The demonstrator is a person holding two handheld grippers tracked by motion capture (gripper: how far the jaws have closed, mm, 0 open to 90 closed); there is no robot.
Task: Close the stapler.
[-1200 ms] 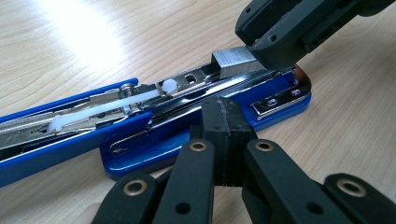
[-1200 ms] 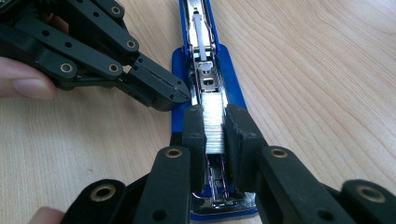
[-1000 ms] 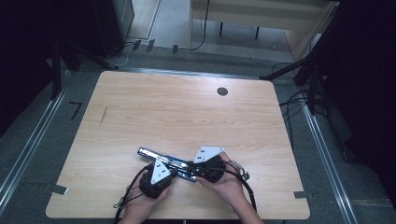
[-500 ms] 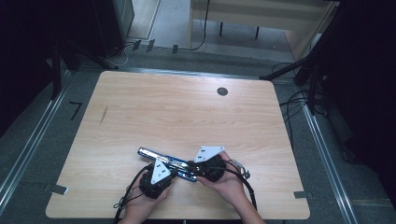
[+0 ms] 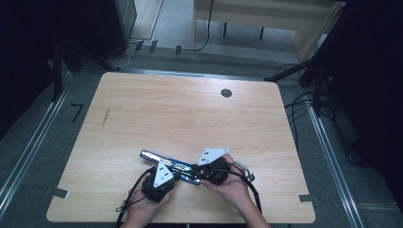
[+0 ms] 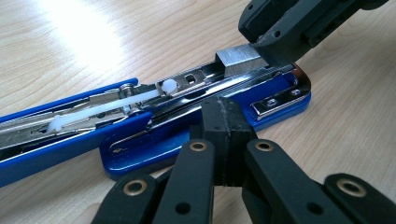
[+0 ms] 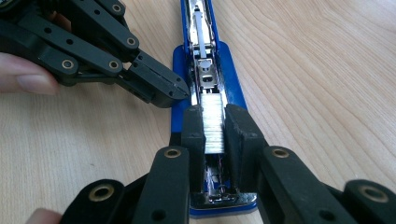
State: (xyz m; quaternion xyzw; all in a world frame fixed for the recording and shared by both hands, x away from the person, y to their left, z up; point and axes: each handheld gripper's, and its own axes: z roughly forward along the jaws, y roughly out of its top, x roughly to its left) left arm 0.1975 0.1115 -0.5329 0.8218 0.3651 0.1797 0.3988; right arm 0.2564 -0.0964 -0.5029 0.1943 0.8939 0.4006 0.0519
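Stapler (image 5: 171, 165), blue, opened flat, lay near the table's (image 5: 190, 114) front edge in the high view; wide bare wood beyond. Left gripper view: my left gripper (image 6: 224, 135) was closed and empty, its tips against the stapler's base. Right gripper view: my right gripper (image 7: 214, 126) clamped a strip of staples (image 7: 213, 122) over the magazine. No legible writing.

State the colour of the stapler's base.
Blue; the stapler's base shows best in the left gripper view.
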